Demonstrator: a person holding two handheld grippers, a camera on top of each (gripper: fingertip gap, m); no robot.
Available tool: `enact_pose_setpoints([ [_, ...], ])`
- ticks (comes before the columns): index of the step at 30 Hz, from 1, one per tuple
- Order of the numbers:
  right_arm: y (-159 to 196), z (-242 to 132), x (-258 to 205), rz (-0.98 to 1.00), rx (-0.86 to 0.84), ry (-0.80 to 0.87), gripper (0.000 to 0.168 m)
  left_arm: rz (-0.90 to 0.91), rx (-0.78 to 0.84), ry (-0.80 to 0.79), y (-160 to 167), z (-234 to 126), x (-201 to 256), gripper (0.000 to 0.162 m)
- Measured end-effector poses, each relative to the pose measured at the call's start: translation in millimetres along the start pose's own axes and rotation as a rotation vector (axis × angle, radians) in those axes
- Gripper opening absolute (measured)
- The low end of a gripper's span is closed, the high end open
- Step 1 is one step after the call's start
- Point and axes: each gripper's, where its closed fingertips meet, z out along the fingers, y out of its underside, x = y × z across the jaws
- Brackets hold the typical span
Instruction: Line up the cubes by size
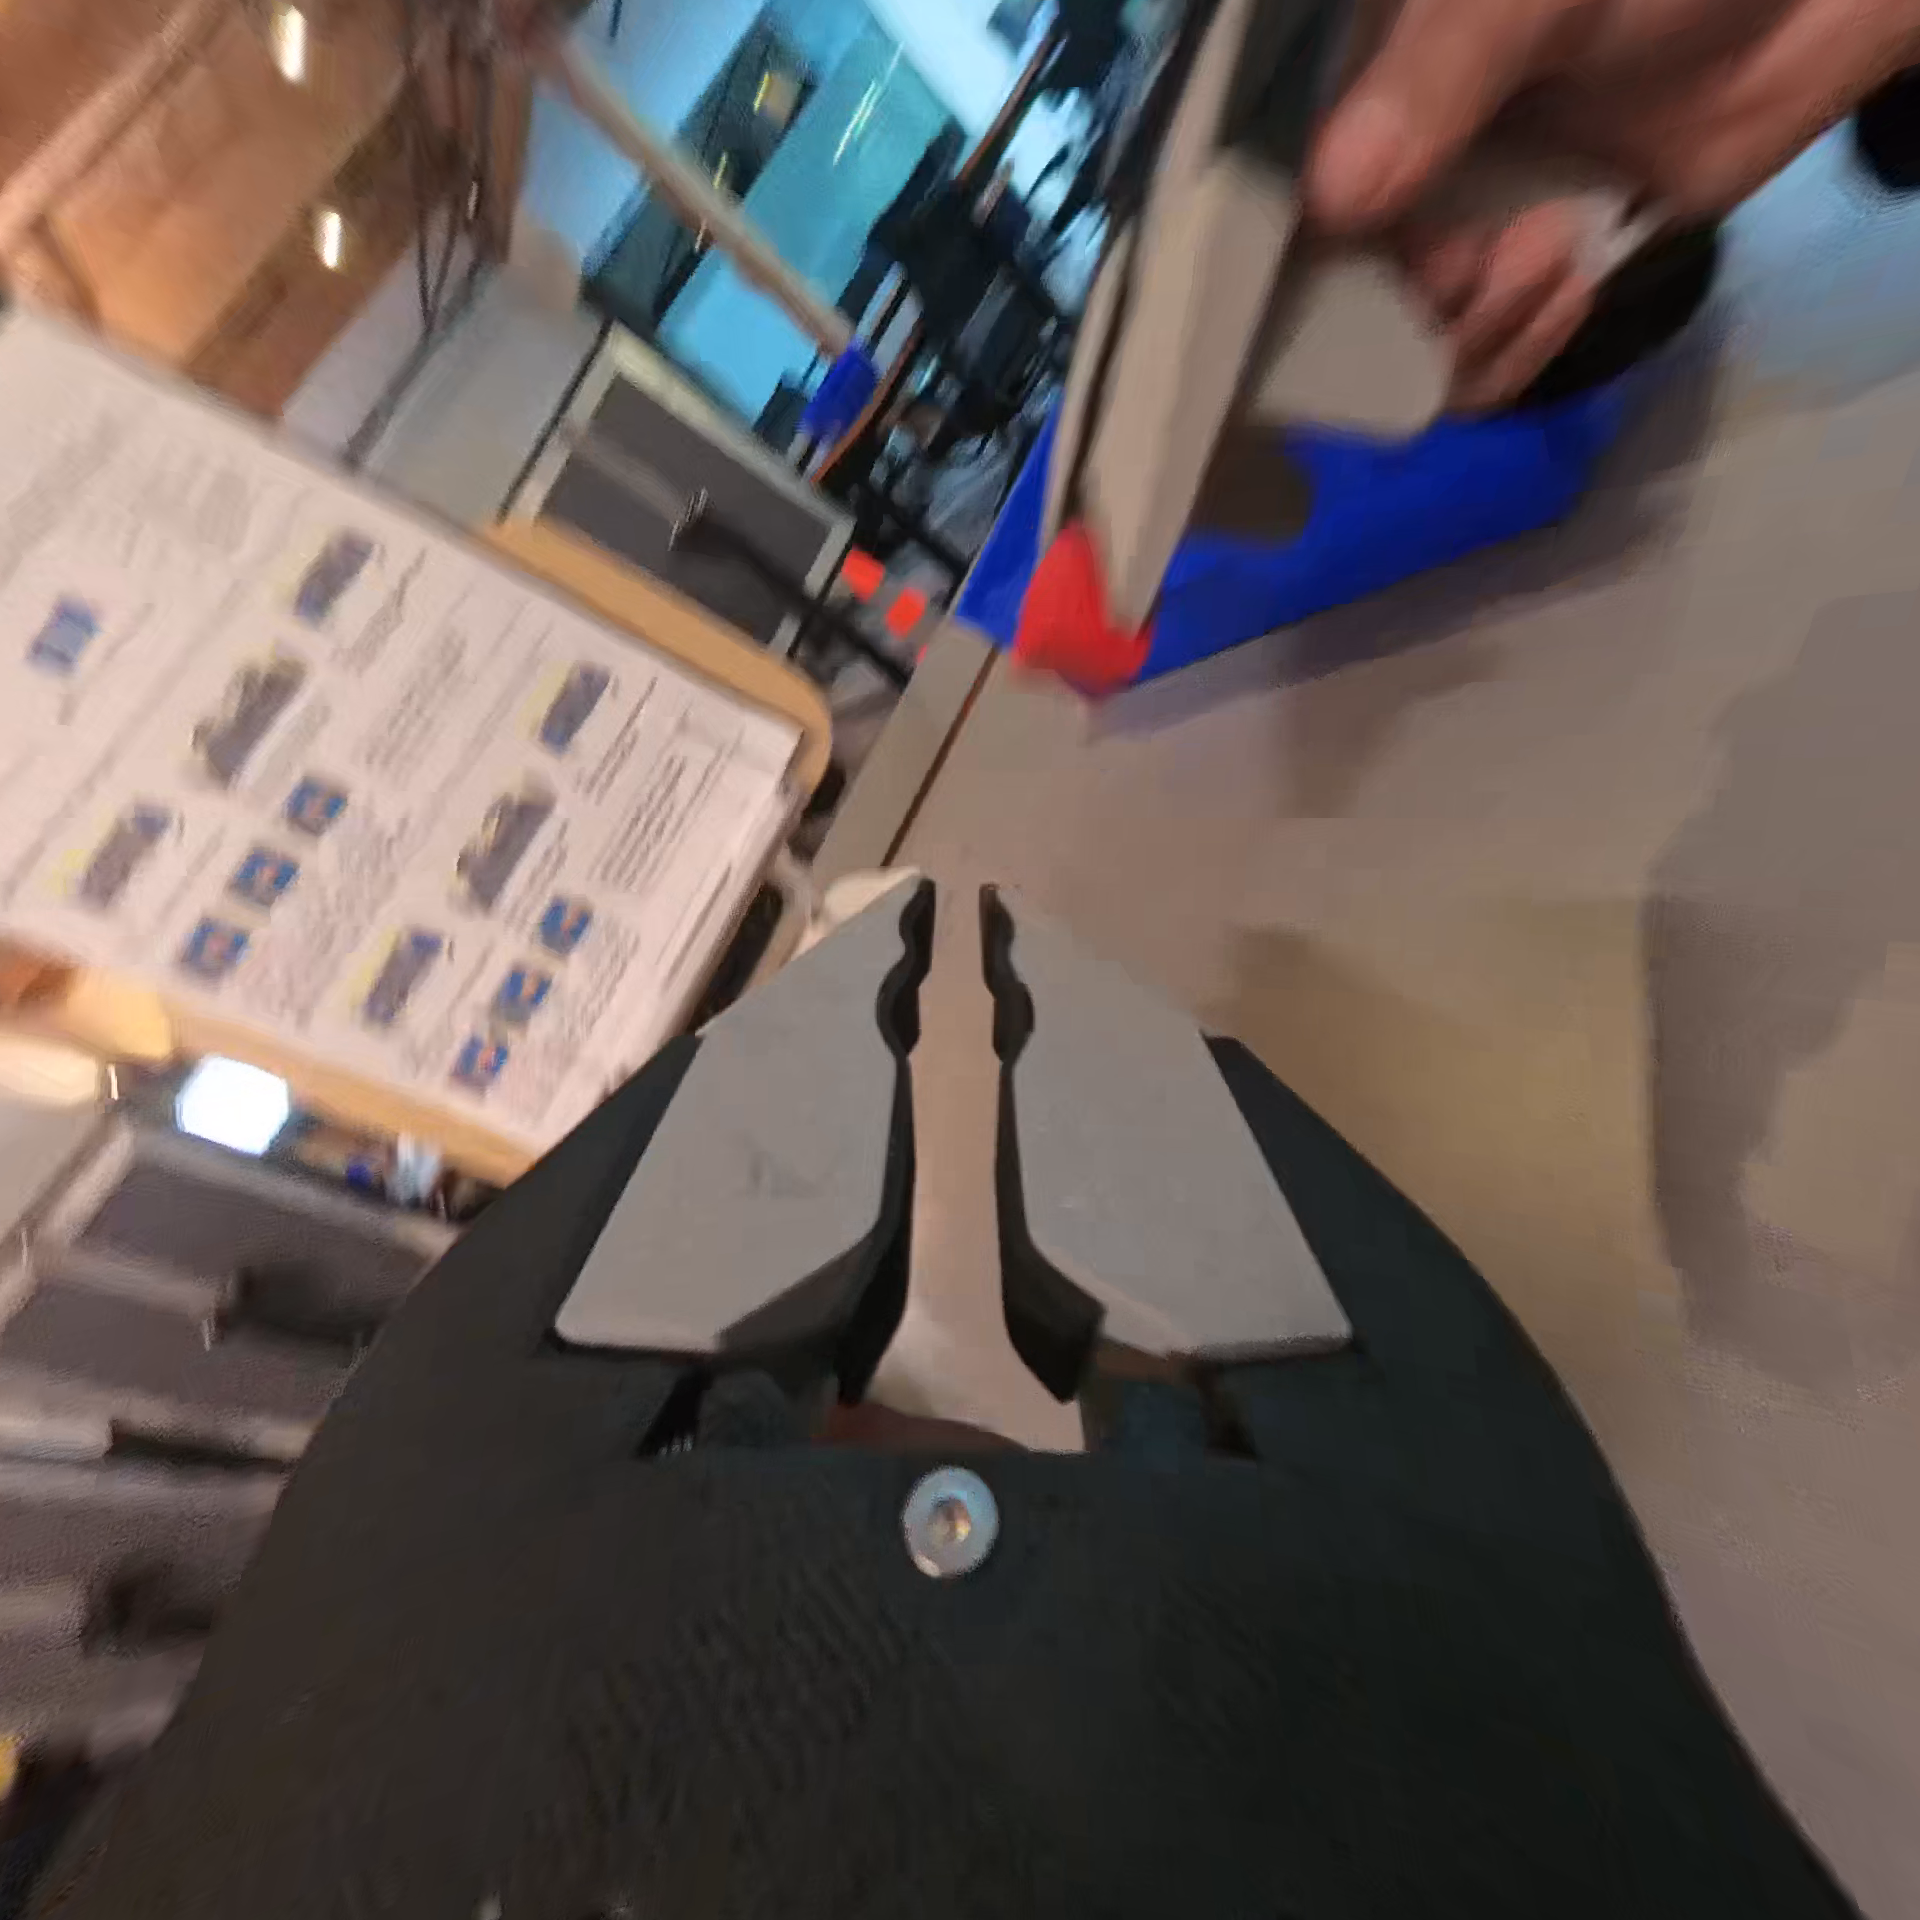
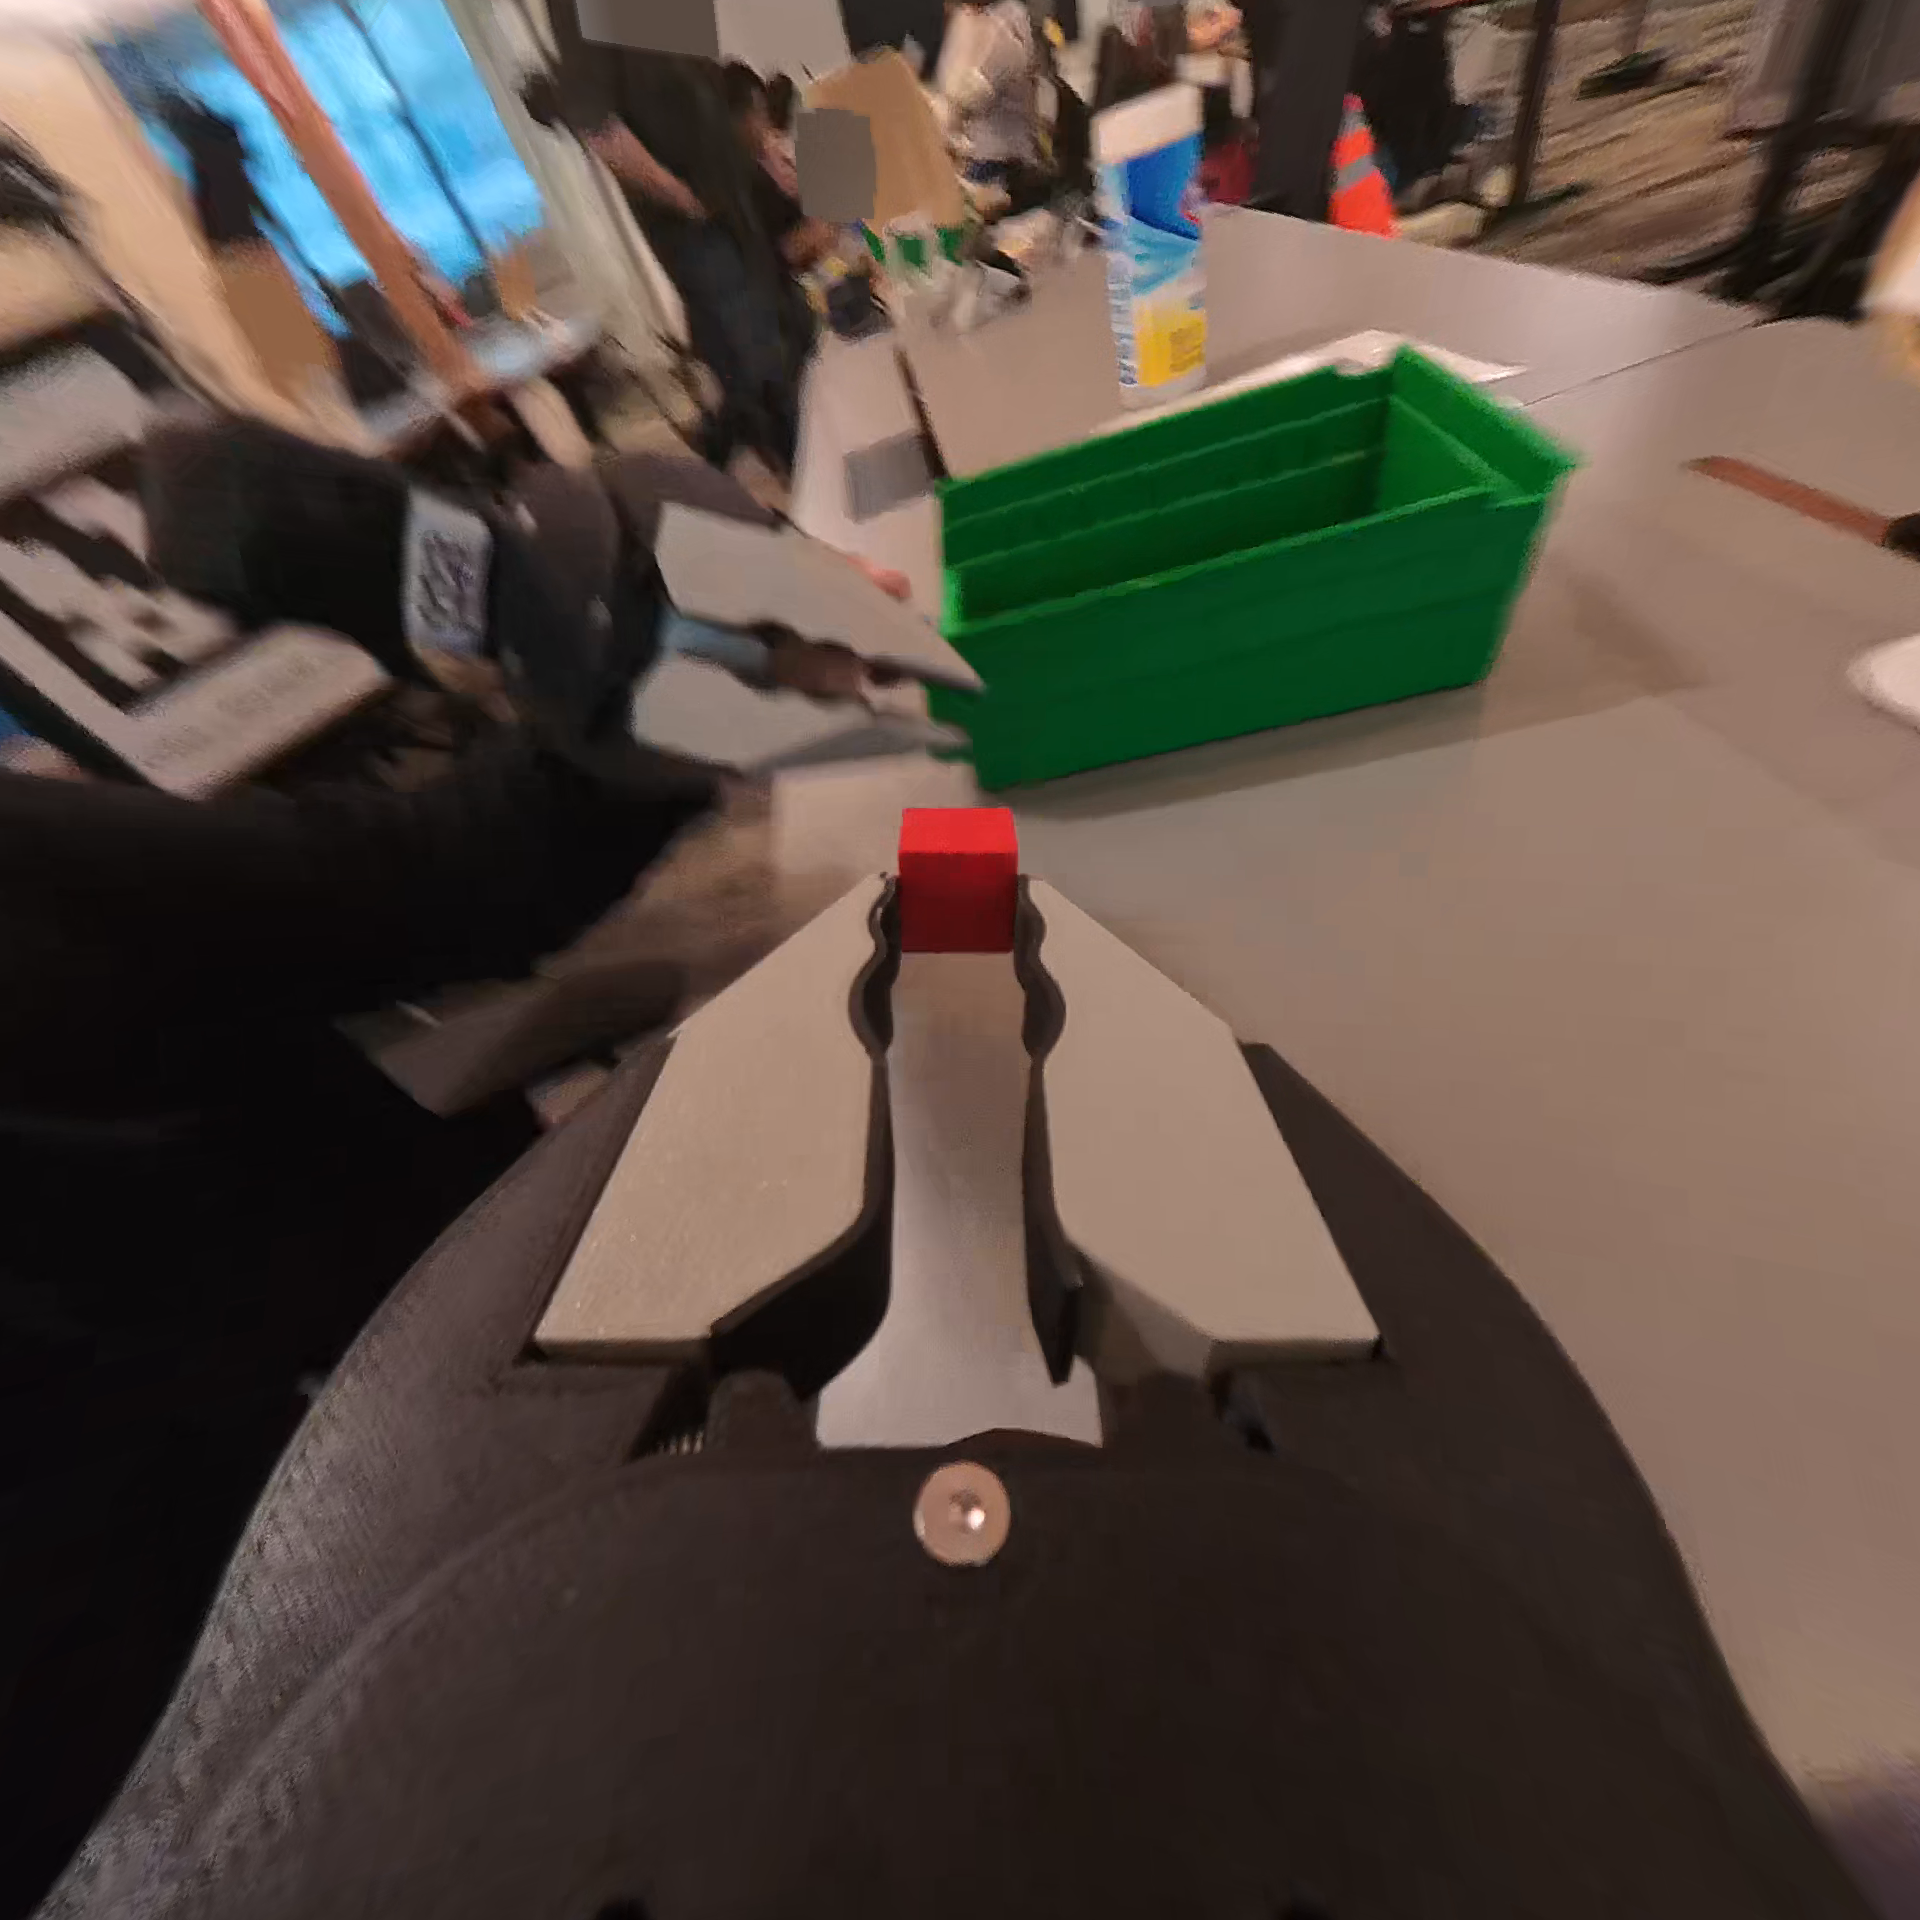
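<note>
My right gripper is shut on a small red cube, pinched at the fingertips just above the grey table. In the left wrist view, which is blurred and tilted, the same gripper shows at the upper right with the red cube at its tips, in front of a blue object. My left gripper is empty, its fingers almost together with a narrow slit between them. It also shows blurred at the left of the right wrist view. No other cubes are in view.
A green bin stands on the table just beyond the red cube. A wipes canister stands behind it. A white plate and a brown-handled tool lie at the right. A poster board stands off the table's left edge.
</note>
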Motion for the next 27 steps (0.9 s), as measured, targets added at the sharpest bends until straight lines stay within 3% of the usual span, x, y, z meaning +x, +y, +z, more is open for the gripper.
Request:
enact_pose_setpoints([
  [2,4,-45,27,-0.143,-0.114,0.171,0.018,-0.13,-0.103,-0.005,25,-18,-8,0.005],
  [6,31,-162,117,-0.4,-0.517,0.562,0.019,-0.303,-0.16,-0.032,62,-58,-20,0.003],
  [11,97,-249,185,-0.401,-0.976,0.595,0.019,-0.397,-0.218,-0.091,102,-88,-22,0.004],
  [18,155,-277,227,-0.376,-1.294,0.456,0.02,-0.422,-0.262,-0.099,121,-94,-4,0.005],
  [27,176,-280,247,-0.314,-1.336,0.392,0.02,-0.435,-0.315,-0.085,141,-92,7,0.006],
])
